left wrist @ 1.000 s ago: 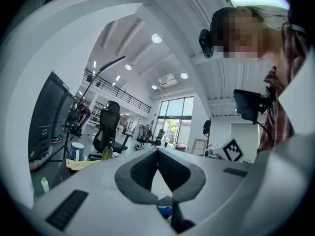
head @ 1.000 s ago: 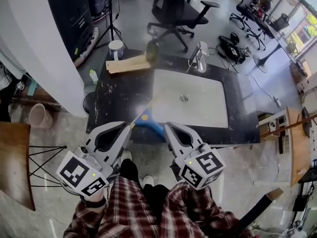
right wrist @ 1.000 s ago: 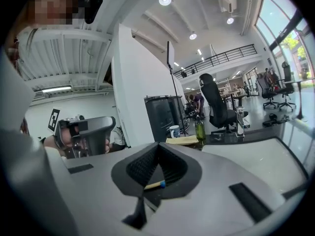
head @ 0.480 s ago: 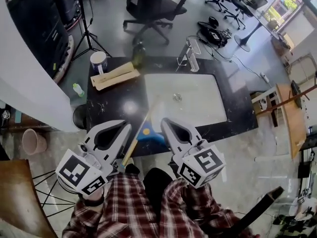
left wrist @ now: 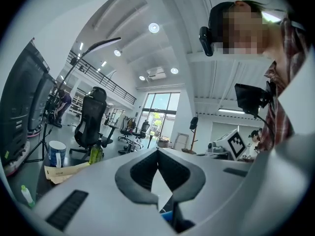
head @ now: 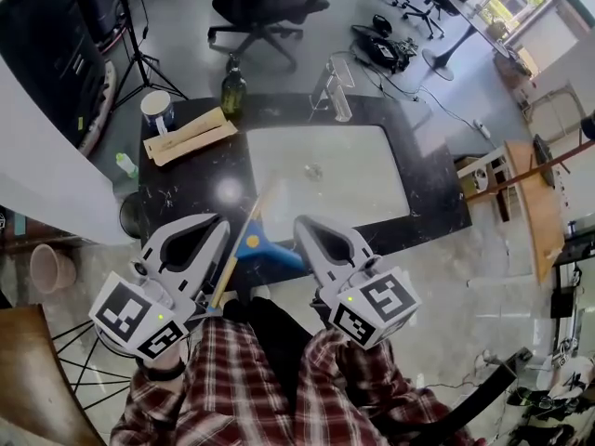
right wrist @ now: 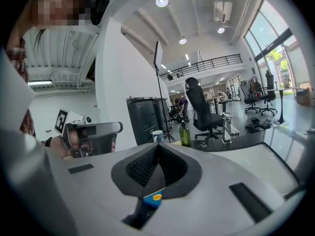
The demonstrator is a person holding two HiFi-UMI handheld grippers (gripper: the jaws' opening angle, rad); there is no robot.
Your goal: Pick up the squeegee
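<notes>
The squeegee [head: 257, 245] has a blue head with a yellow dot and a pale wooden handle. It sits at the front edge of the black counter [head: 186, 193], and the handle slants down past the edge toward my lap. My left gripper [head: 223, 221] is just left of it, beside the handle, with its tips together. My right gripper [head: 299, 223] is just right of the blue head, also shut. Nothing shows between either pair of tips. In the right gripper view the blue head [right wrist: 153, 199] shows below the shut jaws, and a blue bit [left wrist: 168, 215] shows likewise in the left gripper view.
A white sink [head: 344, 184] fills the counter's middle, with a faucet [head: 337, 86] behind it. A green bottle [head: 233, 86], a cup [head: 158, 111] and a flat paper package [head: 191, 136] stand at the back left. An office chair [head: 260, 7] is beyond the counter.
Both grippers have drifted sideways along the counter's front, the left one further and a little lower. More of the handle now shows beside the left gripper. Both stay shut.
</notes>
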